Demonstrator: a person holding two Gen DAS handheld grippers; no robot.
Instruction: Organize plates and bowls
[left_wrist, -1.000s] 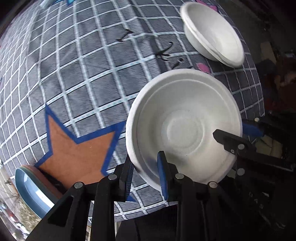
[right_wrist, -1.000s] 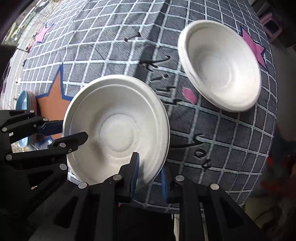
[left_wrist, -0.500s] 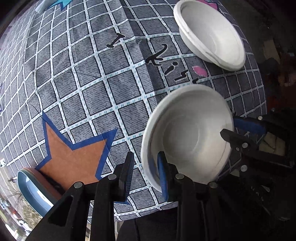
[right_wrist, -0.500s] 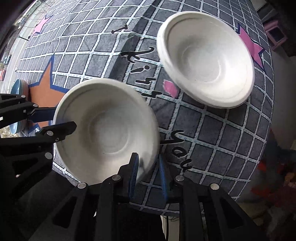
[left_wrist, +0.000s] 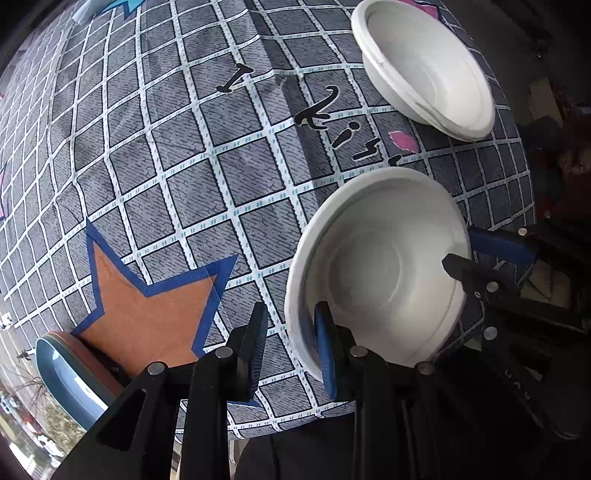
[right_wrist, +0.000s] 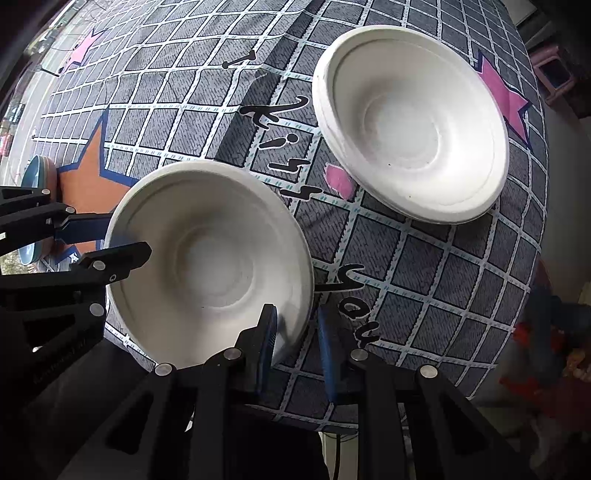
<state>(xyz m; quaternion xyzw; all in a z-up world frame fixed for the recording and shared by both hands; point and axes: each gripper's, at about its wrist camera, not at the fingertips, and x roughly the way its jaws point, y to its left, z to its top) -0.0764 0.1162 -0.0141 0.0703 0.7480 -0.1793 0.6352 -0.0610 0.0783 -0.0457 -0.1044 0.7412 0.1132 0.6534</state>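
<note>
A white paper bowl is held tilted above the table's near edge by both grippers. My left gripper is shut on its left rim; the rim sits between the blue pads. My right gripper is shut on its right rim. Each gripper shows in the other's view, at the bowl's far side. A second stack of white bowls rests on the tablecloth beyond, to the right. A stack of blue and orange plates sits at the table's left edge.
The table wears a grey checked cloth with an orange star, pink stars and black lettering. The table's near edge drops off just below the held bowl. A pink stool stands on the floor at right.
The held bowl has been lifted and carried nearer the second bowl stack, and has tilted more. Both grippers moved with it and kept their hold.
</note>
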